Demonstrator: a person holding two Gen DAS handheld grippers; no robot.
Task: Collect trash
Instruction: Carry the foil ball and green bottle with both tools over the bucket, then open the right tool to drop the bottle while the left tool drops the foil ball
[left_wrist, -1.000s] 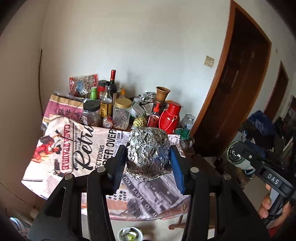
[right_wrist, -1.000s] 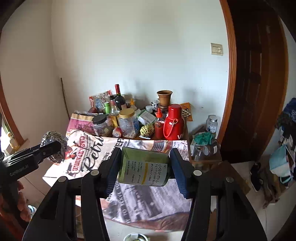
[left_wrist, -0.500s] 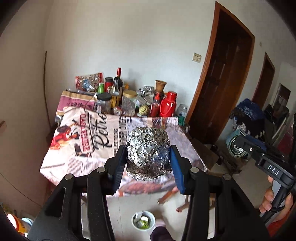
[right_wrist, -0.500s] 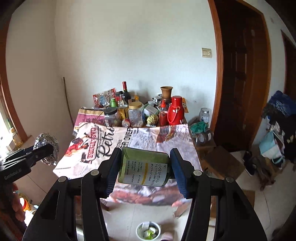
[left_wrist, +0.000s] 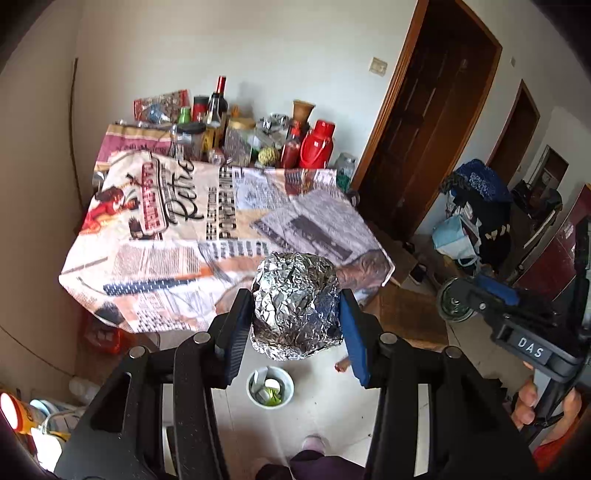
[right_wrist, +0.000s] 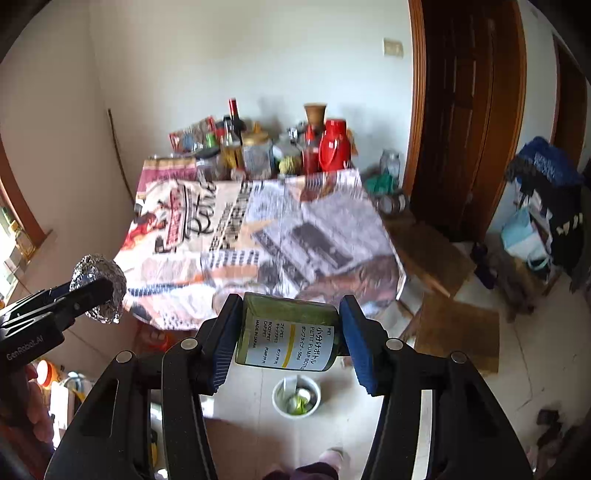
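Our left gripper (left_wrist: 295, 317) clamped on crumpled foil ball (left_wrist: 295, 306), no clear long axis, our right gripper (right_wrist: 288, 332) holding green pump bottle (right_wrist: 286, 332), long axis sideways btwn pads, label facing us, white bin (left_wrist: 270, 386) on floor below.

Left gripper (left_wrist: 295, 325): black frame, blue pads, clamped on a crumpled silver foil ball (left_wrist: 295, 306), held aloft. Right gripper (right_wrist: 288, 336): same build, clamped on a green labelled plastic bottle (right_wrist: 286, 334). Right hand (left_wrist: 546, 406) wraps its handle.
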